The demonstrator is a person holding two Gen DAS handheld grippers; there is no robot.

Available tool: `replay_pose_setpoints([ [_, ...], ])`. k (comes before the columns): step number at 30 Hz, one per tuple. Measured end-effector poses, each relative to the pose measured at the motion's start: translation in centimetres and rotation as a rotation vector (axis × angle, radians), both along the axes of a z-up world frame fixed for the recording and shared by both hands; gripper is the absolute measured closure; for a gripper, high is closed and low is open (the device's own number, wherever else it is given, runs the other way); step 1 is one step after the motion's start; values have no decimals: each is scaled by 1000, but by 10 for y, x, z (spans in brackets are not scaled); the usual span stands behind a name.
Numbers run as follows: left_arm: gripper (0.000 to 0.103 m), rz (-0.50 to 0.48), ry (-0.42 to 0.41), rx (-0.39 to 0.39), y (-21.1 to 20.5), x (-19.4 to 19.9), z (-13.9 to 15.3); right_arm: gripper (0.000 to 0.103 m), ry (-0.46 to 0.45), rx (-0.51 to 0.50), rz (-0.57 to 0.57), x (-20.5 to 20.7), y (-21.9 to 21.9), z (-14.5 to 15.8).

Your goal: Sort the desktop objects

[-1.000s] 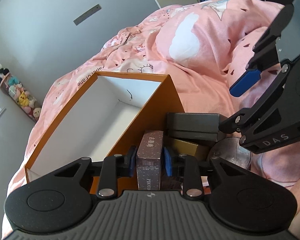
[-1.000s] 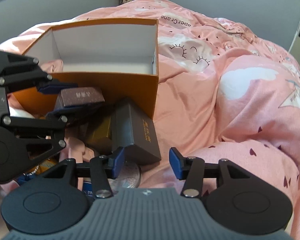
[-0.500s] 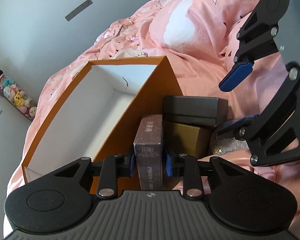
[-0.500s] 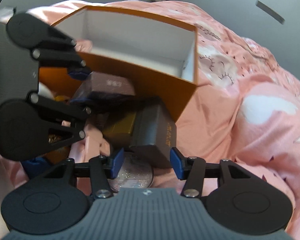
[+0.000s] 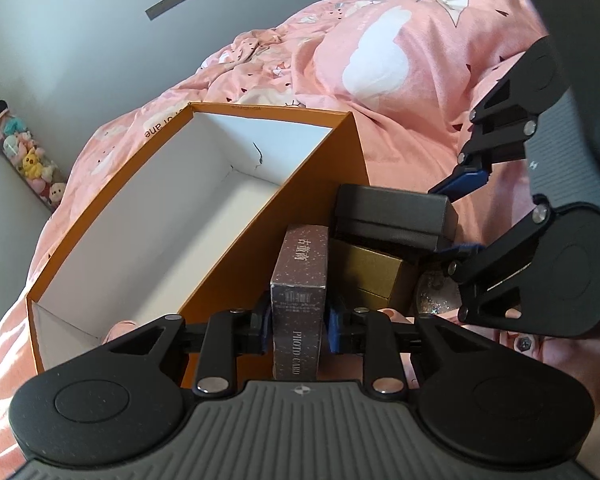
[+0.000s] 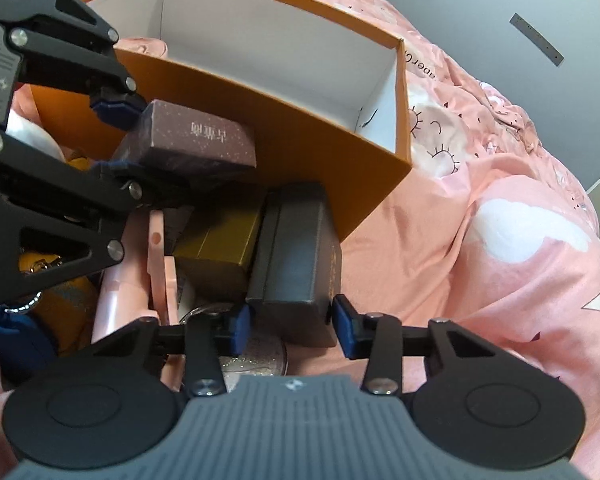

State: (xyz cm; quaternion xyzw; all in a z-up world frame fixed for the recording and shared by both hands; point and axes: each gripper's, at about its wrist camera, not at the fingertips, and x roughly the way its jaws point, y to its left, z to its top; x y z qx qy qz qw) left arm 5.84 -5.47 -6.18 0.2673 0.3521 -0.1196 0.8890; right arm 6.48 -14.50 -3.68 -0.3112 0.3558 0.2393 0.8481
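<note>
An open orange box [image 5: 260, 108] with a white inside lies on the pink duvet. My left gripper [image 5: 298, 320] grips a brown photo card box [image 5: 300, 272] on its long sides, just outside the orange wall [image 6: 300, 128]; its jaws are closing further. The brown box [image 6: 196, 140] also shows in the right wrist view, between the left gripper's [image 6: 118, 136] pads. My right gripper [image 6: 291, 328] straddles the near end of a dark grey box [image 6: 296, 260]. Its jaws are closing and both pads meet the box's sides. From the left wrist view, the right gripper [image 5: 458, 216] sits at the grey box's [image 5: 392, 208] right end.
A gold box [image 6: 216, 248] lies between the brown and grey boxes. A glittery round disc [image 6: 256, 356] is under the grey box's near end. Pink flat items [image 6: 156, 264], a yellow-orange thing [image 6: 64, 296] and a blue pouch [image 6: 16, 340] crowd the left. Plush toys [image 5: 32, 160] stand by the wall.
My right gripper has rolled, dropped a little and narrowed its jaws onto the dark grey box. My left gripper stays put with the brown photo card box.
</note>
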Motion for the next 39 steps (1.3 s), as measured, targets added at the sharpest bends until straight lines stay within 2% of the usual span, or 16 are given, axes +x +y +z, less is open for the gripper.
replay_pose_setpoints([
  [4,76,18,12,-27,2,-1,3,66,-27,34,-8,-7,-6,12],
  [9,77,45,26,-89,7,-4,12,68,-16,161,-36,-12,-23,38],
  [15,77,57,29,-184,12,-13,35,68,129,396,-111,-4,-56,67],
  [18,77,63,52,-251,16,-17,48,68,230,538,-173,-1,-75,70],
  [21,77,75,70,-311,21,-16,58,68,313,616,-217,8,-87,66],
  [23,77,80,83,-358,25,-15,63,68,322,596,-245,14,-88,58],
  [26,77,92,95,-366,26,-12,64,68,330,533,-284,20,-83,42],
  [33,77,126,101,-379,26,1,54,68,365,533,-306,32,-86,27],
  [39,77,155,123,-337,22,7,35,67,359,545,-313,28,-91,28],
])
